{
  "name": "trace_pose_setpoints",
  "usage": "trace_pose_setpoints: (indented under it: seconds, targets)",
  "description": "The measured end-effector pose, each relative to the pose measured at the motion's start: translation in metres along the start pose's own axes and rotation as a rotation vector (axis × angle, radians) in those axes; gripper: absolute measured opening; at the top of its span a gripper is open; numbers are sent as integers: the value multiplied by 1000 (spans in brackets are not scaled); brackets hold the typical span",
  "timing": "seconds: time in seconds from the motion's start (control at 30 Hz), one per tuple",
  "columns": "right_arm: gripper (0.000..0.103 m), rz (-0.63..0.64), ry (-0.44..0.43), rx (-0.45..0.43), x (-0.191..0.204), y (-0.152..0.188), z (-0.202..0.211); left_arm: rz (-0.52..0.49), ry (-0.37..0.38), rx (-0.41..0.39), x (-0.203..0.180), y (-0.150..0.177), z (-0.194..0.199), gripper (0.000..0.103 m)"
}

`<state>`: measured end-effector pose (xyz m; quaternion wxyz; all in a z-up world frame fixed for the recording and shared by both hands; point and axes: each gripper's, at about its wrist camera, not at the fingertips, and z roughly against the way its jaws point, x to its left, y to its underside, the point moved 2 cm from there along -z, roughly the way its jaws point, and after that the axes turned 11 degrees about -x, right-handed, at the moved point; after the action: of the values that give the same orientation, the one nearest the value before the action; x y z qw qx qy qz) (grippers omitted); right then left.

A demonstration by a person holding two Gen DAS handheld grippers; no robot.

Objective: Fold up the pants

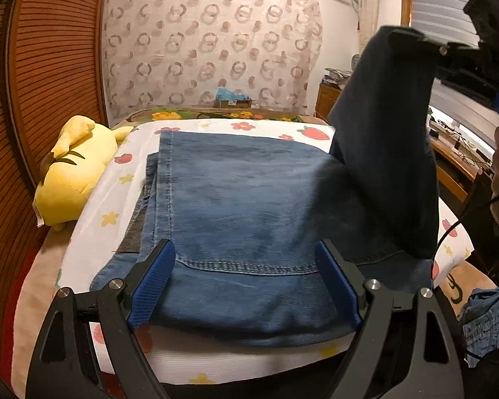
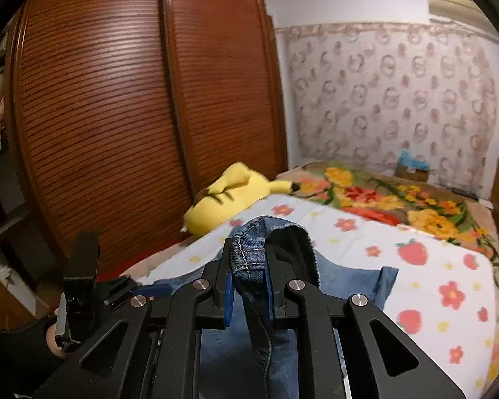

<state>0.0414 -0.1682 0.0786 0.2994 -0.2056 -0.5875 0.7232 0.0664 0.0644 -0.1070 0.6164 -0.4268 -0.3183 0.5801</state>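
Denim jeans (image 1: 243, 199) are lying on the bed (image 1: 183, 355); your right gripper (image 2: 248, 287) is pinching their hem while your left gripper (image 1: 246, 286) is hovering spread wide.

My left wrist view looks close down over the jeans (image 1: 243, 199); my right faces the wardrobe (image 2: 116, 116), slightly blurred. Both share the bed (image 1: 216, 362) and plush (image 2: 229, 196).
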Motion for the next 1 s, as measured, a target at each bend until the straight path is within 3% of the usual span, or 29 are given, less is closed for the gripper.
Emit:
trace_pose_setpoints:
  seconds: [0.1, 0.17, 0.23, 0.33, 0.5, 0.73, 0.93, 1.0]
  targets:
    - [15, -11, -16, 56, -11, 3, -18, 3, -4, 2, 2, 3, 0, 86]
    - [22, -38, 7, 96, -24, 9, -28, 5, -4, 5, 6, 3, 0, 86]
    - [36, -53, 13, 114, -35, 12, -33, 6, -6, 8, 5, 4, 1, 86]
    - [42, -53, 28, 117, -51, 14, -38, 6, -7, 10, 5, 5, 0, 86]
    - [46, -7, 89, 146, -66, 21, -54, 3, -7, 10, 6, 5, -1, 86]
    - [46, -23, 167, 267, -96, 53, -106, -5, 9, 12, 9, 4, -5, 86]
    - [46, -39, 186, 337, -112, 65, -136, -31, 38, 55, 12, 8, -18, 62]
    - [46, -42, 186, 356, -114, 70, -138, -45, 39, 75, 10, 11, -22, 62]
